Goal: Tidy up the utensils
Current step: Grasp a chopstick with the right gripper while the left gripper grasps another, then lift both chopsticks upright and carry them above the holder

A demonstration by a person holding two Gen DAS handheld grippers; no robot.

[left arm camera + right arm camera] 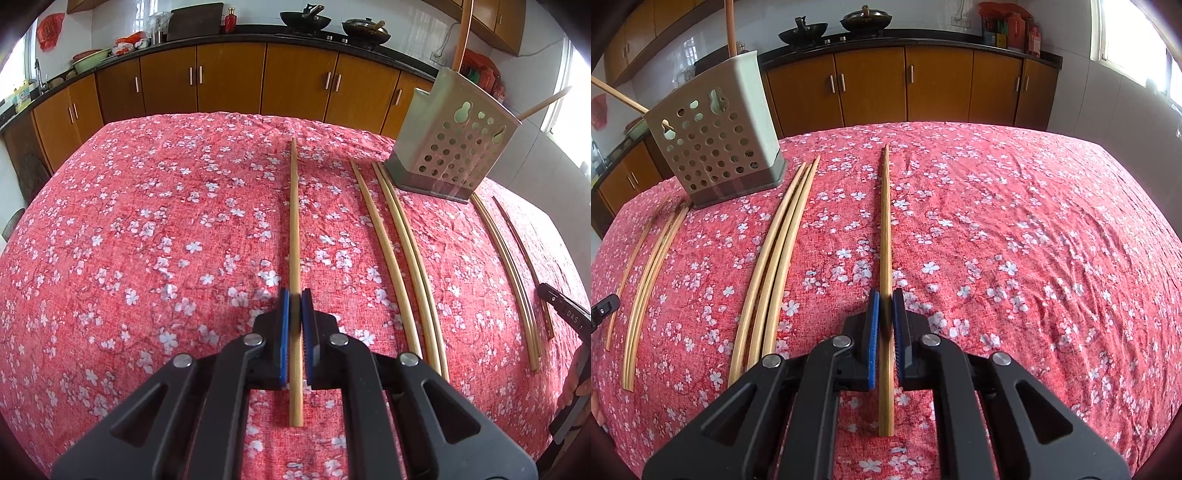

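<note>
My left gripper (294,295) has its blue pads closed on a light wooden chopstick (294,229) that lies lengthwise on the red floral cloth. My right gripper (885,295) is closed the same way on a darker wooden chopstick (885,221). A perforated grey utensil holder (452,136) stands on the table between the two; it also shows in the right wrist view (716,140). It holds two long wooden sticks that lean out of its top. Several more chopsticks (402,243) lie loose beside it, also seen in the right wrist view (775,251).
Another group of chopsticks (513,269) lies right of the holder, seen in the right wrist view (650,273) at left. The right gripper's body (565,310) shows at the left view's right edge. Wooden kitchen cabinets (229,81) stand behind the table.
</note>
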